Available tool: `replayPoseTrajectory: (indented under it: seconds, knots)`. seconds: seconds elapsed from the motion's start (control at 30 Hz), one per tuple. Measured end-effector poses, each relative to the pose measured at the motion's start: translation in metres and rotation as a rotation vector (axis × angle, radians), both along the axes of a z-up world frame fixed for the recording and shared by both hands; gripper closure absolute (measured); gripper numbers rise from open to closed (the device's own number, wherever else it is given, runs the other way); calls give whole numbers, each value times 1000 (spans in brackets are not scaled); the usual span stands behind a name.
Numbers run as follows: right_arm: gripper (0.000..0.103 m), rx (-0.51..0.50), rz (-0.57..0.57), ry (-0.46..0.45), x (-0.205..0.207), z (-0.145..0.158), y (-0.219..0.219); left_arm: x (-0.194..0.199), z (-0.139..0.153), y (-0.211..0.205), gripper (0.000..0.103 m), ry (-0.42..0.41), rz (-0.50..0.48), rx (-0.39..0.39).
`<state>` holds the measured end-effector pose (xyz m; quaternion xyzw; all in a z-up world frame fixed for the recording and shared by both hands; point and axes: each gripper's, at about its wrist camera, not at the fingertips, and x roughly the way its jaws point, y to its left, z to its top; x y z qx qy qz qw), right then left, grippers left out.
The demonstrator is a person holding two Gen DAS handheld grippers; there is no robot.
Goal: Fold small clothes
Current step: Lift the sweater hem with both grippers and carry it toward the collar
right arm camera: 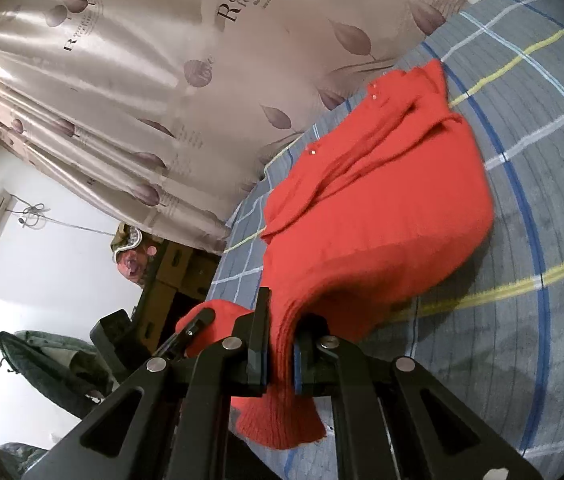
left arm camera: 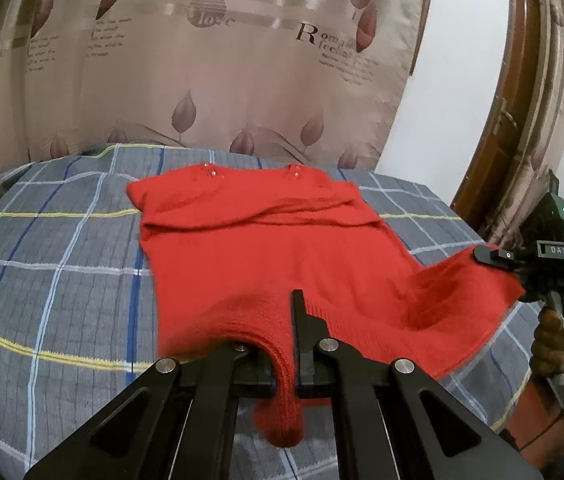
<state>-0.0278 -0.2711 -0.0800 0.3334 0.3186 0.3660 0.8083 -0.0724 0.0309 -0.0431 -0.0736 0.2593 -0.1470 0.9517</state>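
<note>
I see red sweater [left arm camera: 266, 248] on plaid bed [left arm camera: 50, 264] | left gripper [left arm camera: 282, 344], right gripper [right arm camera: 280, 344] each clench hem | sleeves look folded in, bottom fold left, 2 corners lifted

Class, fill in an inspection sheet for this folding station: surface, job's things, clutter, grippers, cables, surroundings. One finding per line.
Surface: bed under a grey plaid sheet.
Job's things: red sweater, sleeves folded across its chest, hem lifted off the sheet.
Clutter: nothing seen on the bed.
Grippers: left gripper shut on the hem; right gripper shut on the hem's other corner.
Cables: thin cord along the wall.
Surroundings: leaf-print curtain behind the bed, wooden door, cardboard boxes beside the bed.
</note>
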Motion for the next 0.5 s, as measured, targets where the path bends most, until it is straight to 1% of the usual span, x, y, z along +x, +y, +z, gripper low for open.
replayPoseTrajectory:
  seconds: [0.5]
  knots:
    - [96,-10,-17,-29,32,18,-2,40,9,16,98,6,44,-74]
